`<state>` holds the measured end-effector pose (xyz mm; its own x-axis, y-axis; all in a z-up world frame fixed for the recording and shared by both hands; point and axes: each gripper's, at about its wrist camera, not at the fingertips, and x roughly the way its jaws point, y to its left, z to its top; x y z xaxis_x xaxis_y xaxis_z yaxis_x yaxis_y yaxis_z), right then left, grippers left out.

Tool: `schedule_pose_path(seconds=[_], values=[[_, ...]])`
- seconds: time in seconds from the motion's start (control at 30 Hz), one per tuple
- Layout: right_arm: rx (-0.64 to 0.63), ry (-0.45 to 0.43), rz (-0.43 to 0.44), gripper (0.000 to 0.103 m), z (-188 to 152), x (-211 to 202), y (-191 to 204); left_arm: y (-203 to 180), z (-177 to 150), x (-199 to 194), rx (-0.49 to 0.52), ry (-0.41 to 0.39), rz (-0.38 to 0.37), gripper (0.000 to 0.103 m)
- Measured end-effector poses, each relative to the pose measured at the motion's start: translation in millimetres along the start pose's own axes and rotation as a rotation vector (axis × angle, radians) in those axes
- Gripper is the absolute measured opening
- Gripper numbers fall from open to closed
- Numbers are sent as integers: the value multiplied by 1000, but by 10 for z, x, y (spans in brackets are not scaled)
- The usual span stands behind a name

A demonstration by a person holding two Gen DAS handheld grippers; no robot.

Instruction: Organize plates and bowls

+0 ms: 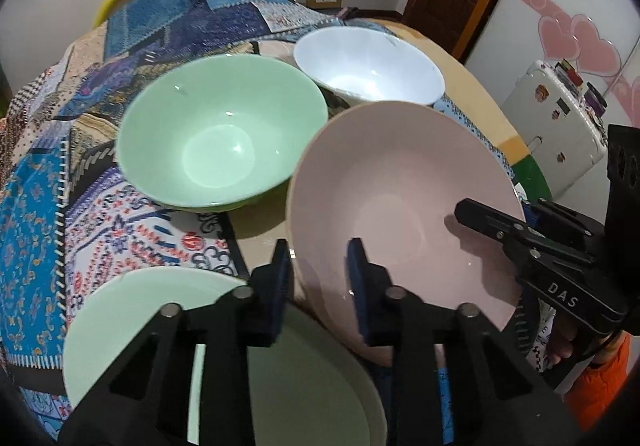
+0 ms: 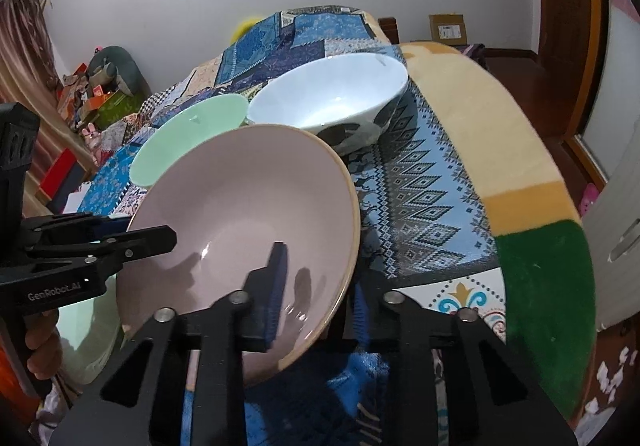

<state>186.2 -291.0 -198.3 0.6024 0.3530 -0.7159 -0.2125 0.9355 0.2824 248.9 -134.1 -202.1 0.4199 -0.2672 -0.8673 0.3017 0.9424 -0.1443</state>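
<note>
green plate at near left, flat on patterned cloth. green bowl and white bowl behind, upright. pink bowl lifted, tilted. left gripper straddling near rim, right gripper straddling opposite rim; clamped or merely closing: cannot tell. probably glazed ceramic: rigid, heavy, slippery, chippable. grip on rim, both sides.

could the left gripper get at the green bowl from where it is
Probably not straight away: the left gripper has its fingers astride the pink bowl rim, which the right gripper grips too. The green bowl sits open beyond, with nothing stacked inside.
</note>
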Motion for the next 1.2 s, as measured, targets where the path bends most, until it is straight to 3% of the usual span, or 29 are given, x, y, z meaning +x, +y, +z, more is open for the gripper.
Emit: schedule_pose_path(seconds=[0.43,0.9,1.2], values=[[21,2,-1,18,8,-73,5,-45,-8,-76,-10,-13,7,22],[-15,-82,-4,18,140,-454,253,-115,-136,-723,-3,-120,6,22],[-64,-113,24,18,165,-517,638,105,-318,-1163,-34,-174,38,22]])
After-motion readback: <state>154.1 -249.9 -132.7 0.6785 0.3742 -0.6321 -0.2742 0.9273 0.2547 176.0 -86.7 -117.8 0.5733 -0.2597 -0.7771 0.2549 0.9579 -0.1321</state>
